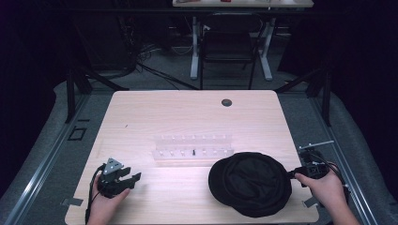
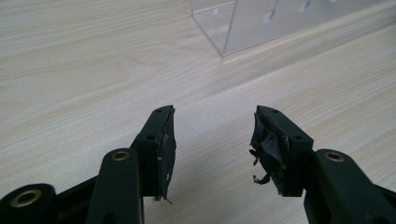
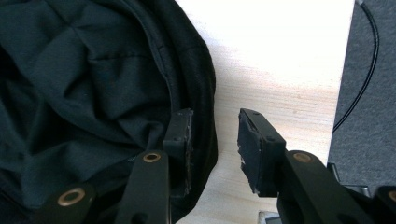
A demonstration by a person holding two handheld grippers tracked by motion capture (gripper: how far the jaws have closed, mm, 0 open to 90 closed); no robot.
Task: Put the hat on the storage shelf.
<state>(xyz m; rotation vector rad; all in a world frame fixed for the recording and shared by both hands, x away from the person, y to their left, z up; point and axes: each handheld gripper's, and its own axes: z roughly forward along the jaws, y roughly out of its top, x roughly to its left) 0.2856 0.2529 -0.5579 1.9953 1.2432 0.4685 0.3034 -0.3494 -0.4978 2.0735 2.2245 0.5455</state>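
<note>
The wooden table [image 1: 155, 112] is carrying everything here, and the largest thing on it is a black cloth hat [image 1: 250, 183], lying crown-down with its opening upward near the table's near right corner. Just beyond the hat, toward the middle of the table, a clear acrylic rack [image 1: 194, 149] with a row of small pegs is standing — its corner is also showing at the far edge of the left gripper view.

The step in hand looks like taking hold of the hat's rim. The right gripper [image 3: 215, 140] is sitting at the hat's right edge with its jaws parted: one jaw is lying inside the rolled brim [image 3: 198, 88], the other outside it over bare wood — so it is straddling the rim but not yet pinching it. The left gripper [image 2: 212, 135] is waiting near the near left corner, well apart from the hat, jaws spread and holding nothing, pointing toward the rack.

The next move is probably calling for the right jaws to clench on the brim without slipping off the soft fabric, then lifting the hat toward the rack's pegs, perhaps with the left gripper coming across to steady the far side.
</note>
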